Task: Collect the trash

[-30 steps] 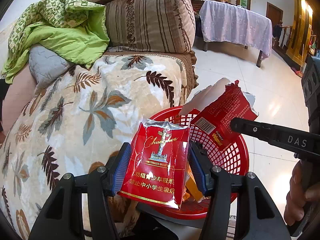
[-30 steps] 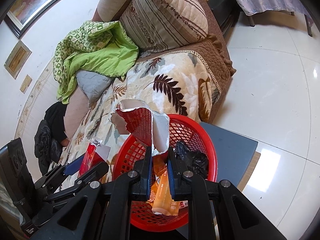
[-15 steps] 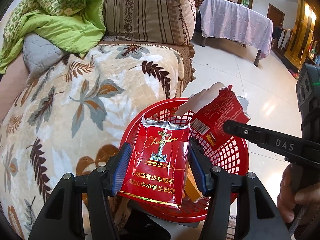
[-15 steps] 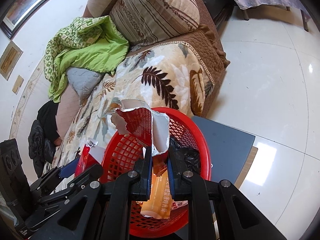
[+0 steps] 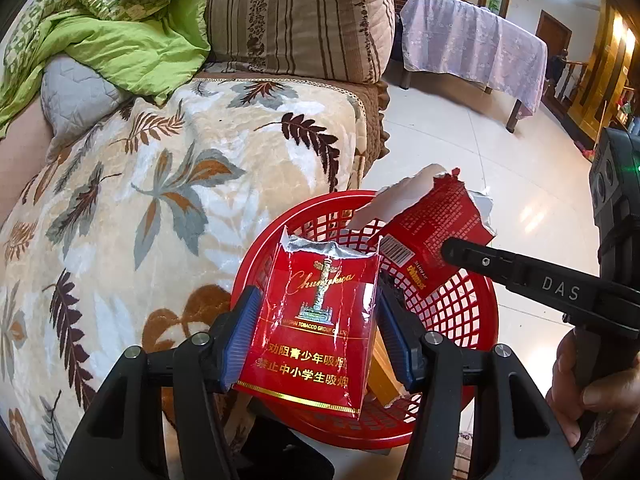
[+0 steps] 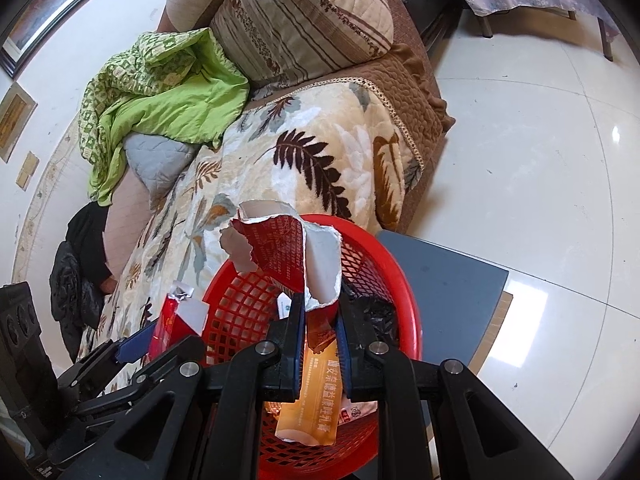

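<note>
Red cigarette pack [image 5: 316, 328], foil top torn open, sits pinched between the blue pads of the left gripper [image 5: 318, 334] at lower centre of the left wrist view, held upright over the near rim of the red basket [image 5: 472, 320]. Right gripper [image 6: 319, 340] at lower centre of the right wrist view, fingers pressed on a torn red-and-white carton piece [image 6: 296, 256] that sticks up over the basket's mouth; same piece shows at centre right in the left view, w/ the right gripper's black finger across it. Inside the basket: an orange packet [image 6: 320, 396] and a black plastic bag [image 6: 372, 312]. Basket rests on a grey stool [image 6: 448, 280], just beside a sofa w/ leaf-print blanket [image 5: 140, 200]. Green quilt [image 5: 112, 36] at upper left, striped cushion [image 5: 304, 16] at top centre.
</note>
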Available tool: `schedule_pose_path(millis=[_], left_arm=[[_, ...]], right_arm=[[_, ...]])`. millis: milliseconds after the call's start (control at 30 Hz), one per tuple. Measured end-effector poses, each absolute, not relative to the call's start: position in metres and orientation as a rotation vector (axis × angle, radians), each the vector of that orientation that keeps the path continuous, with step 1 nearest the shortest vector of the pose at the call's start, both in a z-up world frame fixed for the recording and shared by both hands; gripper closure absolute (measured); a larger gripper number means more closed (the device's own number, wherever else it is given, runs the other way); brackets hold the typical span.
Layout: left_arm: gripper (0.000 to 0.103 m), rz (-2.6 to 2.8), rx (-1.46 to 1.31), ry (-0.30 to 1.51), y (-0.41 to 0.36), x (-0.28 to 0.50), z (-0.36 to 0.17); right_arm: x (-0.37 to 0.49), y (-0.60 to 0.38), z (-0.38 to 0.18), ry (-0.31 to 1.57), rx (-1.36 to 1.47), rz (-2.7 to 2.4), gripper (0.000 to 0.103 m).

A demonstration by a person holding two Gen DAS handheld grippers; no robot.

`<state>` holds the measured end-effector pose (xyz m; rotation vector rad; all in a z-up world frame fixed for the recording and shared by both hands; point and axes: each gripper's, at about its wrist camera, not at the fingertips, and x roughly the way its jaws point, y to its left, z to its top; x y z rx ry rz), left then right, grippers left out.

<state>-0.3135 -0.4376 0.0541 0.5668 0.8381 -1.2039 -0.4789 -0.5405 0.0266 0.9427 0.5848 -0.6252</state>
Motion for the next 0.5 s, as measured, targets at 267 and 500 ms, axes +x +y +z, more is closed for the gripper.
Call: schedule_pose_path(millis=[267, 500], left_arm=[[0.04, -1.196, 0.554, 0.864, -0.438, -0.309, 0.052], [0.02, -1.161, 0.504, 0.89, -0.433, -0.297, 0.053]], right_arm=[[-0.481, -0.539, 0.032, 0.572, 0.939, -0.635, 0.067], [-0.481, -0.535, 0.043, 0.564, 0.912, -0.651, 0.055]])
